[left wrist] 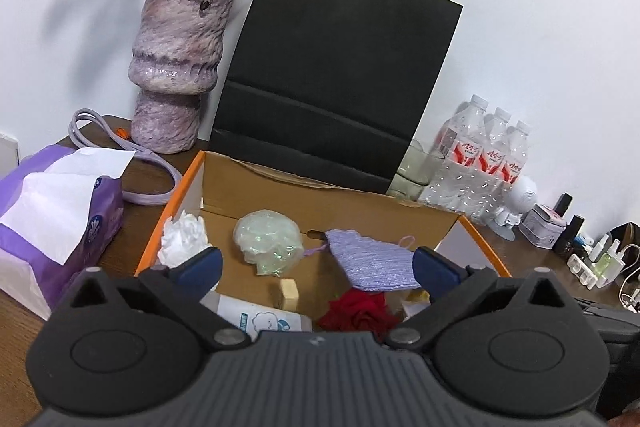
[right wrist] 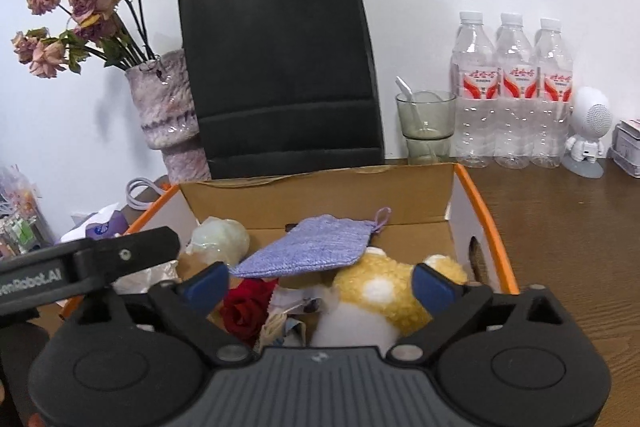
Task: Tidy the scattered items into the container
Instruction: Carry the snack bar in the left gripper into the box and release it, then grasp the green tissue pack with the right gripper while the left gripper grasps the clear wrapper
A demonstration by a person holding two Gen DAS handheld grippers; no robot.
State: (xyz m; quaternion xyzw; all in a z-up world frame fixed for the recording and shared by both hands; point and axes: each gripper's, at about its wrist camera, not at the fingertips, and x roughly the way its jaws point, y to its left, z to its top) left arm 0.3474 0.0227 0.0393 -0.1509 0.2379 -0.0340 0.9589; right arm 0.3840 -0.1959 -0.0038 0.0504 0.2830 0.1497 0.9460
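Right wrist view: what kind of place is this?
Probably a home or dorm desk against a white wall: a brown wooden tabletop with dried pink roses in a mottled purple vase, three clear plastic water bottles, and an orange-edged cardboard box of small items.

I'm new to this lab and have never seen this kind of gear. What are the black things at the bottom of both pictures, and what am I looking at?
Those are hand-held grippers, one in each of a person's hands, each carrying a wide-angle camera that looks out along its two blue-tipped fingers. One picture comes from the left gripper, the other from the right gripper. Both are open and hold nothing. Both hover over a cardboard box on a wooden table. In the box lie a purple pouch, a red rose, a plush toy and crumpled tissue. Behind stand a black bag, a vase and water bottles.
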